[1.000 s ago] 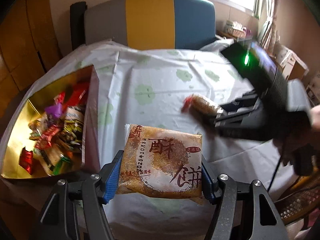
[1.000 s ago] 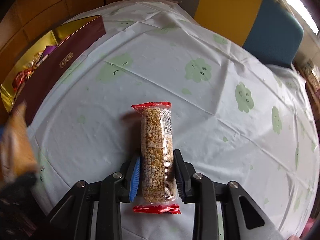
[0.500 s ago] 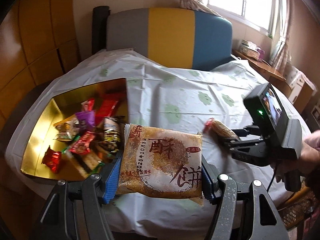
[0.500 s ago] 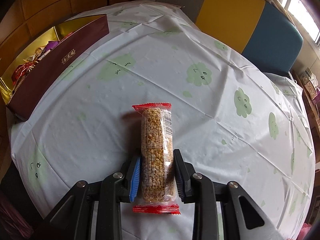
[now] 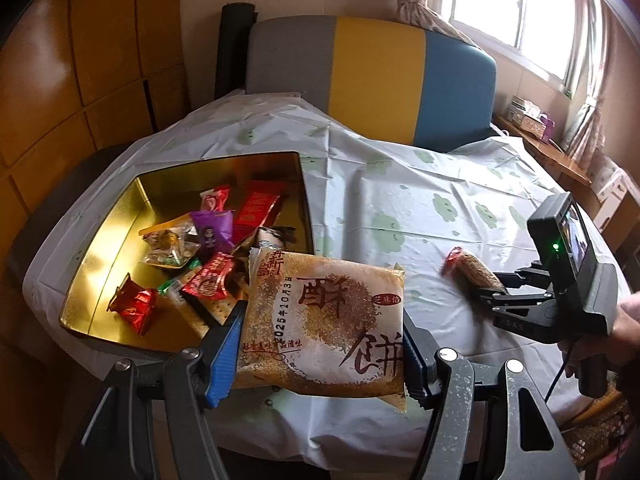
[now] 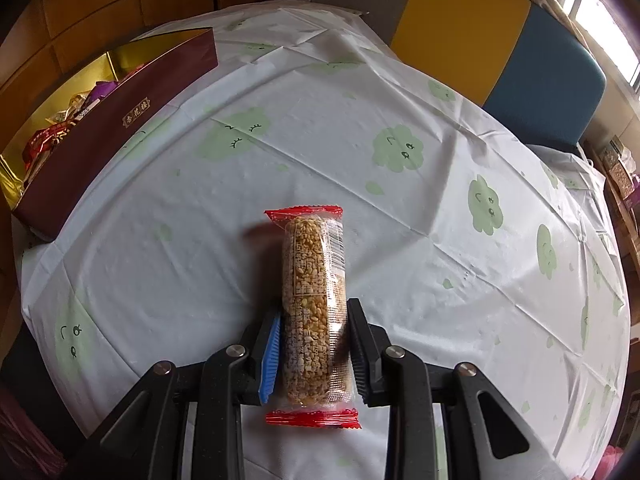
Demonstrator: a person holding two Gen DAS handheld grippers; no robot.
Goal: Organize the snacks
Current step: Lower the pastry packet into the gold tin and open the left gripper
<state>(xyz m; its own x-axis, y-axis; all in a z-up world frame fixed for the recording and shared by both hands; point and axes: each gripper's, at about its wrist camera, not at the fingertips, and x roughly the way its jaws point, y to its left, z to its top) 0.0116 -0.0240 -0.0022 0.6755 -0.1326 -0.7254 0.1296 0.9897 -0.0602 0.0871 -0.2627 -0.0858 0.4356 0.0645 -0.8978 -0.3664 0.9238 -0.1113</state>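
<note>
Gold box [image 5: 104,248]: I see it at the far left of the tabletop [image 5: 400,184], open, with dark red outer walls on the side my right wrist camera faces [image 6: 120,128].
Box contents: a loose heap of wrapped snacks [image 5: 208,248] lies inside, red, purple and clear wrappers; I cannot read the small labels through the fisheye.
Left tool [image 5: 320,344]: I have it clenched on the sesame cake packet [image 5: 324,320], a blue pad on the packet's left edge and a dark pad on its right edge.
Sesame cake packet: it sits flat between the pads, off the cloth, its far left corner overlapping the near right corner of the gold box in my left view; whether it is truly above the box or only in front of it, I cannot tell.
Tablecloth [image 6: 360,112]: white with pale green cloud faces, creased.
Right tool [image 6: 314,344]: I have it clenched on the puffed grain bar [image 6: 314,300], pads pressing both long sides near the bar's lower half.
Puffed grain bar: clear wrapper with red crimped ends, pointing away from me, near the middle of the tabletop and well apart from the gold box; from the left view [image 5: 476,272] it appears to lie on or just above the cloth.
Hand [image 5: 616,332]: at the right edge, gripping the right tool's handle.
Chair [image 5: 400,72]: grey, yellow and blue back beyond the tabletop.
</note>
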